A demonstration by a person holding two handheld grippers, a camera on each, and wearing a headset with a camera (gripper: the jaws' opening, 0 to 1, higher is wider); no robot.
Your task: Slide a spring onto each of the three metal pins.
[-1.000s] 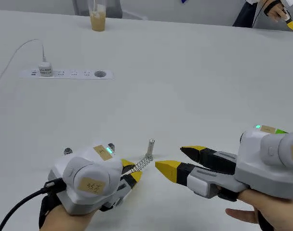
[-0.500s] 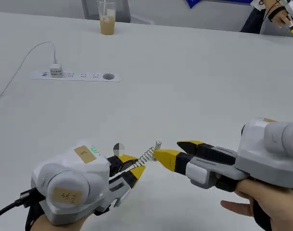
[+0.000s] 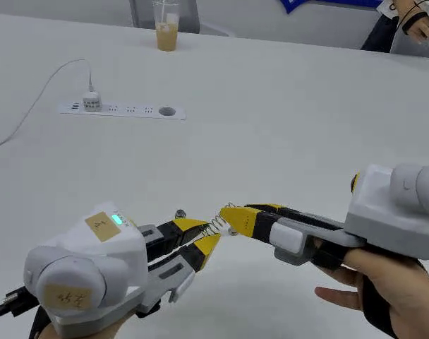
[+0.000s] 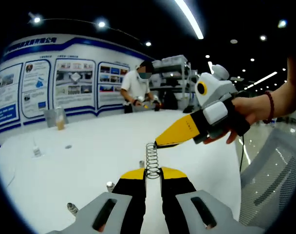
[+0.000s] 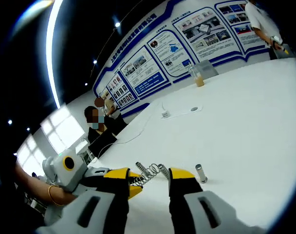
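Table (image 3: 285,134): big white bench top, running away to the far edge.
Right gripper (image 3: 236,213): in from the right, gripped by a hand (image 3: 384,282), nose pointing left. Its own view has the jaws standing apart, with the spring's free end sitting in the gap between them.
Left gripper (image 3: 200,234): low on the left, nose angled up and to the right, almost tip to tip with the right gripper. Its jaws are pinched tight on the spring's near end.
Power strip (image 3: 123,110): flat on the table, well beyond both grippers and off to the left, with a white plug (image 3: 92,101) seated at its left end.
Cup (image 3: 166,32): clear, tan drink inside, upright near the far edge.
Spring (image 3: 216,226): up off the table, bridging the two grippers. In the left gripper view it stands straight up out of the clamped jaws, and the right gripper's yellow tip touches its top coil.
Pins (image 4: 110,186): three, upright on the table, left of the left gripper's jaws in its own view, apart from the spring.
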